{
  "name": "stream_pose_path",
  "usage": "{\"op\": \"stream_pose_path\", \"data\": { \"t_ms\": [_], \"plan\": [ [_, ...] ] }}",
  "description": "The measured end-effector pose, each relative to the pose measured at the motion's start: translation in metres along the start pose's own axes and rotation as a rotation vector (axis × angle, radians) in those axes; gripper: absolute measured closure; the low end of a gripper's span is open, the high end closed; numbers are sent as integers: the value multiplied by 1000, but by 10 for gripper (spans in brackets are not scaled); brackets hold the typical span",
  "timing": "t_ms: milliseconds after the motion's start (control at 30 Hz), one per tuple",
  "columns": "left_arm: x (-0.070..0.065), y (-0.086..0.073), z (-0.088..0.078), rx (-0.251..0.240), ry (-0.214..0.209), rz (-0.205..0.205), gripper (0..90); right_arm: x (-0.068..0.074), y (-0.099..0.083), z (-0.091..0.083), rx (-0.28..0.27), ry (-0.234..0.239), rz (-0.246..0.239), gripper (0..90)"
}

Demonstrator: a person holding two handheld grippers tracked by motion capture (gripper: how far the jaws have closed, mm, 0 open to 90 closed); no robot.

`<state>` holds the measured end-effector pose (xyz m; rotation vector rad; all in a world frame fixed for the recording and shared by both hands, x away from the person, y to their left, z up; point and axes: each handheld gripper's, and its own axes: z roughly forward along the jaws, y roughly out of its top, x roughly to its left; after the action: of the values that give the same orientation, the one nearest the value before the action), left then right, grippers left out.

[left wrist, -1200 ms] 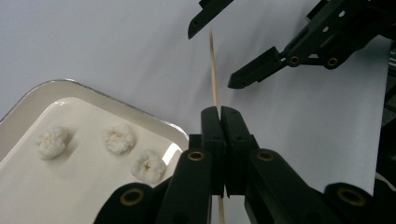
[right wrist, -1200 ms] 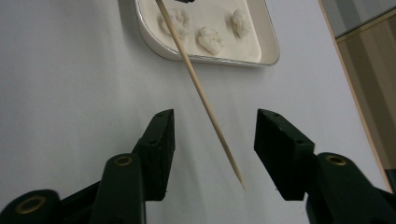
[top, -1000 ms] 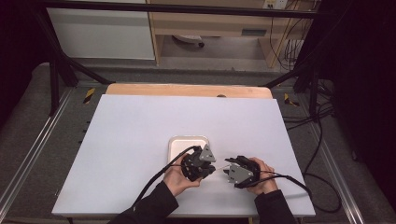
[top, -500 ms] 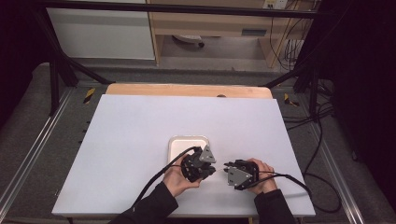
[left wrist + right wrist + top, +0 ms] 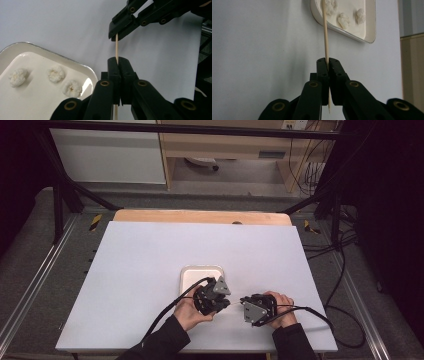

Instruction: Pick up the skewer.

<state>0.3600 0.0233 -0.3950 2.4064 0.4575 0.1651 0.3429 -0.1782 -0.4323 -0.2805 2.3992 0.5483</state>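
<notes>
A thin wooden skewer spans between my two grippers, low over the white table near its front edge. My left gripper is shut on the skewer, jaws pressed together around it. The right gripper has just been closing and now its pads clamp the skewer too. In the left gripper view the right gripper bites the stick's far end. A white tray beside them holds three white puffed pieces.
The tray sits just behind the left gripper in the high view. The right gripper faces it from the right. Black cables trail off both hands toward the front edge. A wooden strip borders the table's far side.
The right gripper's jaws have drawn together onto the skewer. Both hands stay where they were, and the left gripper keeps its grip.
</notes>
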Motion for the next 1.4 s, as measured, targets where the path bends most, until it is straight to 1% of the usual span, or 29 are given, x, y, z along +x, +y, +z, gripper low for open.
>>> {"op": "stream_pose_path", "data": {
  "t_ms": [100,133,167,200,233,267,300,367,400,500,533,600,633,700,733,800,833,900,967,1033,1233,1300,1333,1367,1400],
  "plan": [
    [0,0,-1,11,5,2,876,1,3,0,14,9,-16,889],
    [1,0,0,25,7,0,855,0,3,1,18,10,-24,890],
    [1,0,0,25,7,0,833,0,3,1,18,10,-24,890],
    [2,0,0,37,7,-1,833,0,3,1,22,13,-25,890],
    [2,0,0,46,8,-3,810,0,3,1,26,14,-31,890],
    [4,1,1,61,9,-3,770,0,4,0,35,15,-38,890],
    [5,1,2,79,2,-6,770,0,4,0,35,15,-38,890],
    [6,2,3,120,12,7,747,0,4,0,42,17,-54,890],
    [6,3,4,135,8,6,741,0,5,0,51,15,-59,890],
    [6,4,7,169,-8,11,748,0,6,0,54,16,-66,890],
    [6,4,8,185,-12,15,768,0,7,1,58,17,-82,890],
    [6,5,10,205,-14,23,776,0,7,1,59,20,-79,890],
    [6,5,12,220,-20,26,800,0,8,1,64,19,-99,890],
    [5,5,14,222,-23,28,821,0,10,1,65,17,-103,890],
    [5,5,17,236,-22,35,827,0,10,0,63,14,-107,890],
    [4,5,18,242,-20,36,836,0,11,0,63,10,-112,890],
    [4,5,18,247,-24,35,869,-1,12,0,66,14,-117,889],
    [3,5,19,245,-26,46,878,-1,12,0,68,13,-125,890],
    [2,5,19,255,-21,57,881,-1,13,0,69,15,-129,889],
    [0,5,19,261,-19,52,883,-1,13,0,65,15,-133,889],
    [-1,4,18,251,-5,59,885,0,13,-1,61,1,-127,882],
    [-2,3,16,237,4,65,885,0,13,-2,53,-1,-100,864],
    [-2,3,16,237,4,65,886,0,13,-2,53,-1,-100,864],
    [-1,1,14,230,8,61,885,-2,12,-3,36,-7,-53,799],
    [-1,0,13,226,13,61,885,-3,11,-4,32,-17,-18,763]
  ]
}}
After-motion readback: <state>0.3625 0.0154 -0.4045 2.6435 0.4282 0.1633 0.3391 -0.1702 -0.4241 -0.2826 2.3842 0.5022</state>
